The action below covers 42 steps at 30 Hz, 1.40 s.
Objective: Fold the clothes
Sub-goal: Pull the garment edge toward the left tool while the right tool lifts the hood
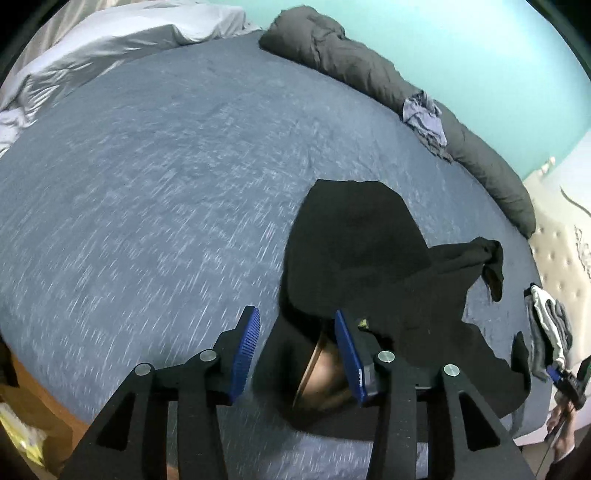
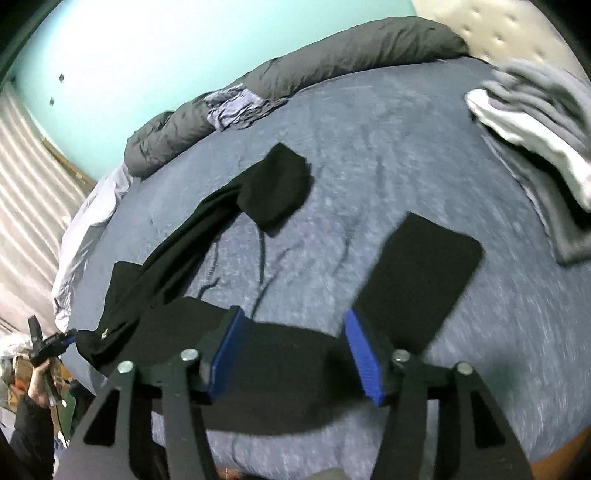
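Black garment (image 2: 258, 369) crosswise on bed (image 1: 147, 166), both tongs (image 1: 297, 354) (image 2: 295, 354) wide, empty

A bedroom: bed (image 1: 147, 166) (blue sheet), rolled duvet (image 1: 369, 70).

The blue-grey heathered bed sheet (image 1: 155, 177) lies bare and wide to the left of the black hooded garment (image 1: 354, 251), giving a claw open passage there. Along the far edge a rolled dark grey duvet (image 1: 373, 70) bars the way, with a crumpled lavender cloth (image 1: 424, 118) on it. On the right, a folded grey and white clothes stack (image 2: 535, 122) blocks the corner by the tufted cream headboard (image 2: 491, 26).
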Each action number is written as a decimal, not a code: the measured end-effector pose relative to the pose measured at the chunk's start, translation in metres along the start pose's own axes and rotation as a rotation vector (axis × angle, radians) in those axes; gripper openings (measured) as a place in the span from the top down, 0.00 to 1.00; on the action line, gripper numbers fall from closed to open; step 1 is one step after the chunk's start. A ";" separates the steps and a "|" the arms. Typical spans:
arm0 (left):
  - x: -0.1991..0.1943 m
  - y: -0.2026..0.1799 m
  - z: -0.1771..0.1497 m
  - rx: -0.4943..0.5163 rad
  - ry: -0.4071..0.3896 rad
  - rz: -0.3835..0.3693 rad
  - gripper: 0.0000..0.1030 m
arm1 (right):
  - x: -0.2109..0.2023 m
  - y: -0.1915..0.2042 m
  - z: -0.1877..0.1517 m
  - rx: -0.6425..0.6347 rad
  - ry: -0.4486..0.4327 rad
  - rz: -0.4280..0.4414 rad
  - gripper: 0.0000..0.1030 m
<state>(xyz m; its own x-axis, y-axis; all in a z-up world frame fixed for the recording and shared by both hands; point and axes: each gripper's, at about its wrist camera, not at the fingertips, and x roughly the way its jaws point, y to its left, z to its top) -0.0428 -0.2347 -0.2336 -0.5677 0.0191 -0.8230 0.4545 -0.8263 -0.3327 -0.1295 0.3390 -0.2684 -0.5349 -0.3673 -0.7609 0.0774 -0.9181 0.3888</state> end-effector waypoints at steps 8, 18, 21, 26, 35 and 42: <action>0.046 -0.013 0.049 0.090 0.048 0.036 0.55 | 0.083 0.039 0.044 -0.149 0.100 -0.039 0.37; 0.108 -0.020 0.095 0.134 0.114 0.050 0.44 | 0.161 0.058 0.086 -0.268 0.145 -0.094 0.37; 0.123 -0.018 0.101 0.126 0.128 0.041 0.44 | 0.184 0.064 0.093 -0.290 0.157 -0.131 0.37; 0.138 -0.018 0.103 0.129 0.124 0.036 0.44 | 0.220 0.070 0.103 -0.335 0.168 -0.234 0.37; 0.147 -0.023 0.112 0.147 0.138 -0.002 0.48 | 0.237 0.071 0.109 -0.386 0.126 -0.305 0.93; 0.153 -0.035 0.109 0.194 0.152 -0.005 0.93 | 0.189 0.046 0.131 -0.304 0.007 -0.275 0.96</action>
<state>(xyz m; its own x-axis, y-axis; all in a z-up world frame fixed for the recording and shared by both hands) -0.2199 -0.2642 -0.2978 -0.4530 0.0960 -0.8863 0.3029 -0.9184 -0.2544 -0.3376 0.2465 -0.3264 -0.5644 -0.1019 -0.8192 0.1777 -0.9841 0.0000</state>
